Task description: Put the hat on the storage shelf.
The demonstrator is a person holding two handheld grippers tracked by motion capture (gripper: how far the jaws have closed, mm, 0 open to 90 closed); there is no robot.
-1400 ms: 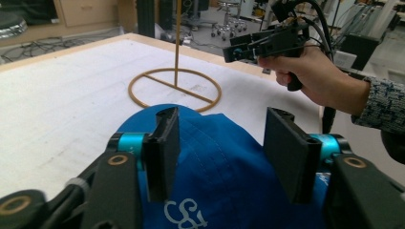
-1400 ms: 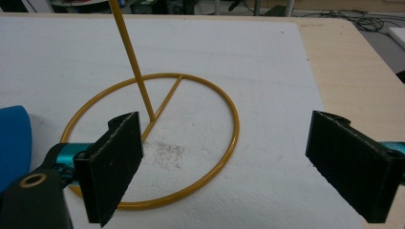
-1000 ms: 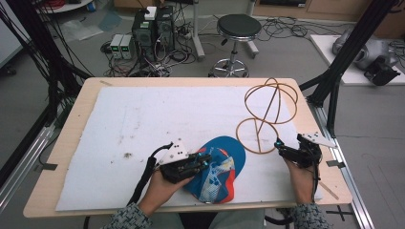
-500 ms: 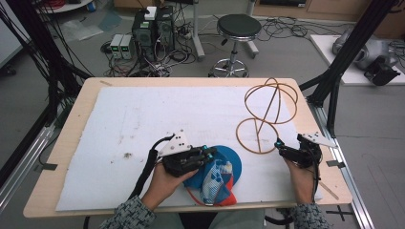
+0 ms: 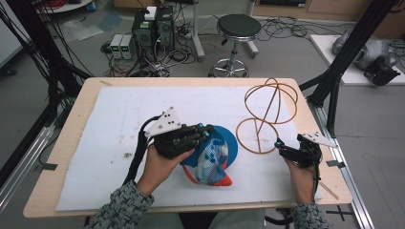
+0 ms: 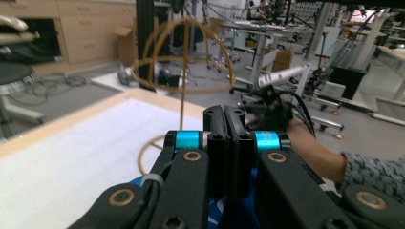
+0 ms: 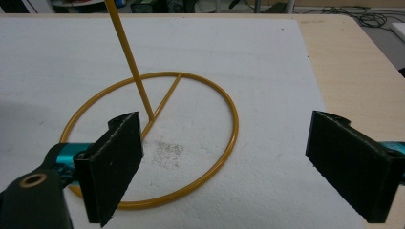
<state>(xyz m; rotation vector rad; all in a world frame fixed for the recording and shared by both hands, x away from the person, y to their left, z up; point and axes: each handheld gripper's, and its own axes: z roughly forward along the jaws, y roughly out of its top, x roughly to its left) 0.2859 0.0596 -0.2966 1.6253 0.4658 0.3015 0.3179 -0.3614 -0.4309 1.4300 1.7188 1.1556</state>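
1. The left gripper (image 5: pixel 206 130) is clenched on the brim of a blue cap (image 5: pixel 210 157); in the left gripper view its two black jaws stand pressed together, with blue fabric (image 6: pixel 229 210) showing just beneath them
2. The cap hangs from that grip above the white mat (image 5: pixel 114 119), its blue, white and orange crown drooping toward the person's edge of the table (image 5: pixel 71 119)
3. The person's left hand (image 5: pixel 160 167) carries this gripper at the near middle of the mat, a patterned sleeve (image 5: pixel 119 210) entering from the bottom of the high view
4. The right gripper (image 5: pixel 282 145) is released: in the right gripper view its pads (image 7: pixel 114 162) stand wide apart with nothing between them
5. It sits low near the right edge of the mat, just beside the base ring of a yellow wire stand (image 5: pixel 267 114), pointing at it
6. The stand is upright on the mat: a flat ring (image 7: pixel 153 138) lies on the foam, a thin post rises from its middle, and a rounded wire cage tops it (image 6: pixel 181 57)
7. Cap and stand are near each other but apart; the right gripper touches neither
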